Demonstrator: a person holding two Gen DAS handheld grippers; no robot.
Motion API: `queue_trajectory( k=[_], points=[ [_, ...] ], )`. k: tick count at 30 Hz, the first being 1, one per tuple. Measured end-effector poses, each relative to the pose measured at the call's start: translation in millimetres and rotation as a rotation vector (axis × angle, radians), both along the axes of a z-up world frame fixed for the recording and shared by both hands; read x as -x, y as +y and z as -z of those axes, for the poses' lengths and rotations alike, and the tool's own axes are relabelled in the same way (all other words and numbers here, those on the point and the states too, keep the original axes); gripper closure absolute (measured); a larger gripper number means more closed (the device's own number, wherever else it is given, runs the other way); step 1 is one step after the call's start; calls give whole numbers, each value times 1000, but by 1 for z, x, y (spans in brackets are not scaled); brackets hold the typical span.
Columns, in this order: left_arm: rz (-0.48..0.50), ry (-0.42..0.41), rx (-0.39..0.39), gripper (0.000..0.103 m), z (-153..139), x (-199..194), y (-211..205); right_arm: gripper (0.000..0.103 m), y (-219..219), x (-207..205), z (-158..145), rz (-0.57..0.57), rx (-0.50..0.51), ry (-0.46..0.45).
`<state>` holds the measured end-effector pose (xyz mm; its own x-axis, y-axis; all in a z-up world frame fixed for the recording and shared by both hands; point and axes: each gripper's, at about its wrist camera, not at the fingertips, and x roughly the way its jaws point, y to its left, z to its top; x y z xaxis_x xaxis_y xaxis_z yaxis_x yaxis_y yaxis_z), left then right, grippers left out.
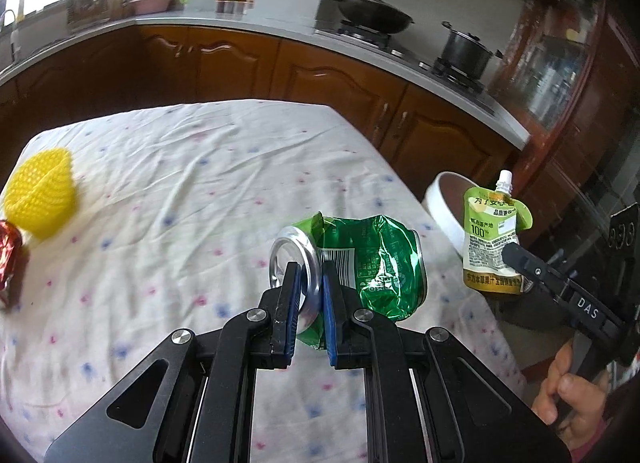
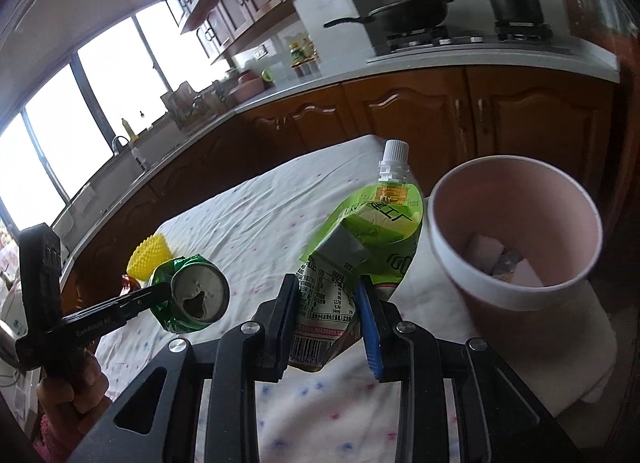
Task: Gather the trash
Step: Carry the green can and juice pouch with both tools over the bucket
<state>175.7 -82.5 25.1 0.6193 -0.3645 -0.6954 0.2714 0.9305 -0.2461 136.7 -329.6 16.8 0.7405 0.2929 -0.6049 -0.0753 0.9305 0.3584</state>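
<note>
My left gripper [image 1: 310, 275] is shut on a crushed green can [image 1: 368, 263] by its top rim and holds it above the cloth-covered table [image 1: 180, 183]. The can also shows in the right wrist view [image 2: 192, 293]. My right gripper [image 2: 326, 291] is shut on a green juice pouch [image 2: 368, 239] with a white cap, held near the pink bin [image 2: 516, 231] at the table's right edge. The pouch also shows in the left wrist view [image 1: 494, 239], with the bin [image 1: 444, 203] behind it. The bin holds some scraps.
A yellow mesh sleeve [image 1: 44, 199] and a red shiny wrapper [image 1: 10, 259] lie at the table's left side. Behind the table runs a kitchen counter with a wok [image 1: 372, 15] and a pot [image 1: 466, 49] on the stove.
</note>
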Motion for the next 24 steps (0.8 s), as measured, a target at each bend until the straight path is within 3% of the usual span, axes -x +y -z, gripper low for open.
queue_trajectory(
  k=[24],
  points=[
    [114, -20, -27, 93, -13, -6, -71, 73, -66, 23, -2, 113, -31, -21]
  ],
)
